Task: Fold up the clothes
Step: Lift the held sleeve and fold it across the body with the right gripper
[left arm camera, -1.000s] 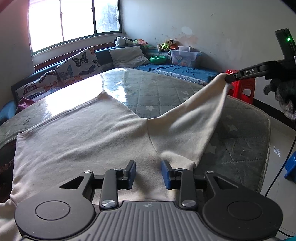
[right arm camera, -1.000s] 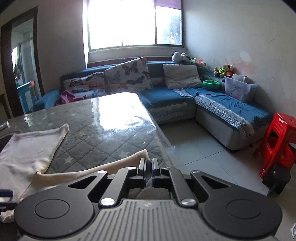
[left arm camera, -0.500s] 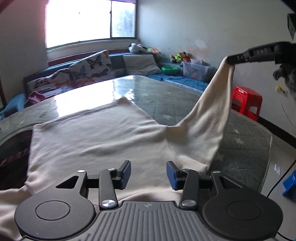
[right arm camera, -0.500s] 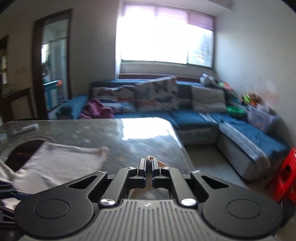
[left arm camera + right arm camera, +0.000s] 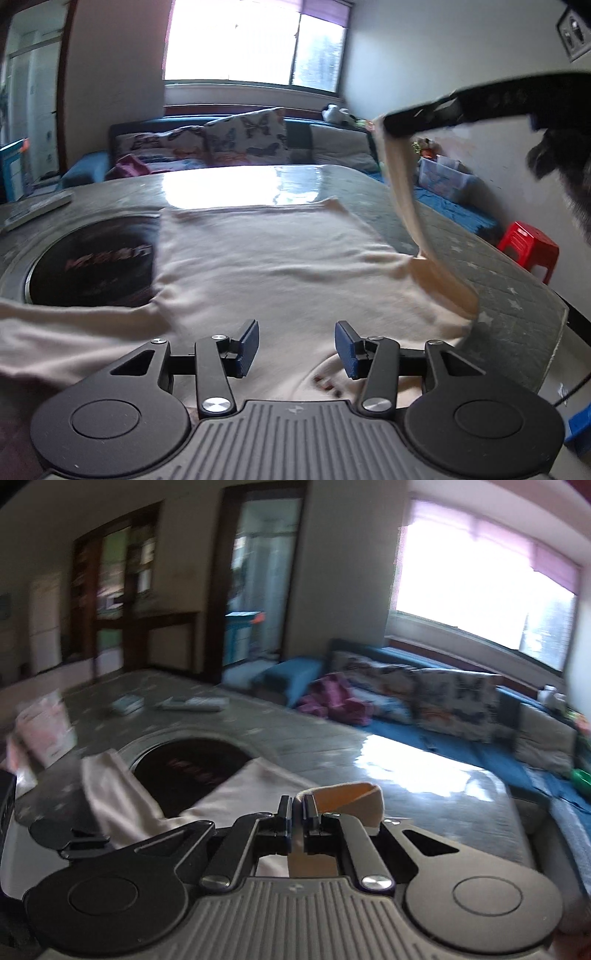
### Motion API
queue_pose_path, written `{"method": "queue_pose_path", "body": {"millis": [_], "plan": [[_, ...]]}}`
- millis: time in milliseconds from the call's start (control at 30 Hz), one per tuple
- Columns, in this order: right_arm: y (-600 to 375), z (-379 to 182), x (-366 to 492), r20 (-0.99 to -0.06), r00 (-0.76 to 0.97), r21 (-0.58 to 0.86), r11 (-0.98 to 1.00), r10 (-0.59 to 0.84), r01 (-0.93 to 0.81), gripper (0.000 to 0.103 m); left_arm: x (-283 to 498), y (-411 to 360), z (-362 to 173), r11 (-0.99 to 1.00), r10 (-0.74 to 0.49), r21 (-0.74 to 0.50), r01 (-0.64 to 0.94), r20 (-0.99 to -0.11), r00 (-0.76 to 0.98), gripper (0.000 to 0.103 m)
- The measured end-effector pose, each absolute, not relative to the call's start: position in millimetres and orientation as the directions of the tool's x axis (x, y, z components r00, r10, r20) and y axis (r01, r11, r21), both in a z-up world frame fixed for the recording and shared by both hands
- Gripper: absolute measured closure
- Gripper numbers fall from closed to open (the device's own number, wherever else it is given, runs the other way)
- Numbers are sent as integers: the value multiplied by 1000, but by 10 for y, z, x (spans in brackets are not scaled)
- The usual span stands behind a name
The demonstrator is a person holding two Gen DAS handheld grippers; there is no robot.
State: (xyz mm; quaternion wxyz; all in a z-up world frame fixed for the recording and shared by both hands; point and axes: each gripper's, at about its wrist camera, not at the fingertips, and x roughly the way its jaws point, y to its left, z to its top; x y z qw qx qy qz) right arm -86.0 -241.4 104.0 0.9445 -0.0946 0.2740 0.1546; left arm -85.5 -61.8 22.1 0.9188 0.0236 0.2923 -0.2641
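Note:
A cream long-sleeved top (image 5: 280, 273) lies spread on the grey quilted table (image 5: 517, 295). My left gripper (image 5: 295, 345) is open, low over the near edge of the top by the collar. My right gripper (image 5: 297, 808) is shut on the cuff of the right sleeve (image 5: 347, 797) and holds it high; in the left wrist view the sleeve (image 5: 410, 206) hangs from the right gripper's fingers (image 5: 417, 123) down to the shoulder. The other sleeve (image 5: 55, 328) trails off to the left.
A round dark inset (image 5: 92, 266) sits in the table left of the top. Remotes and a booklet (image 5: 192, 703) lie at the far side. A blue sofa (image 5: 443, 709) with cushions runs behind. A red stool (image 5: 528, 251) stands to the right.
My right gripper has lifted the sleeve higher and swung it left over the top. My left gripper has opened wider and turned left, so the round inset now shows.

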Motion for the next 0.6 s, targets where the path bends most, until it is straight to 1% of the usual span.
{"method": "queue_pose_path", "body": {"millis": [167, 267, 367, 533, 567, 600], "plan": [[-1852, 873, -664, -590, 734, -95, 874, 336, -477, 98, -879, -398, 207, 883, -444, -135, 449, -547, 710, 53], [-1703, 760, -636, -620, 695, -71, 856, 365, -513, 97, -888, -351, 206, 890, -434, -140, 434, -548, 715, 53], [-1695, 776, -707, -620, 686, -70, 844, 380, -531, 94, -887, -348, 218, 892, -431, -140, 430, -548, 717, 53], [-1848, 868, -828, -614, 704, -98, 850, 357, -517, 92, -875, -367, 258, 890, -436, -139, 434, -539, 721, 53], [-1907, 887, -855, -615, 710, -107, 855, 345, -508, 90, -877, -372, 265, 890, -436, -139, 434, -537, 722, 53], [-1976, 864, -889, -621, 712, -111, 862, 328, -494, 85, -875, -381, 272, 890, -437, -137, 436, -534, 724, 53]]}}
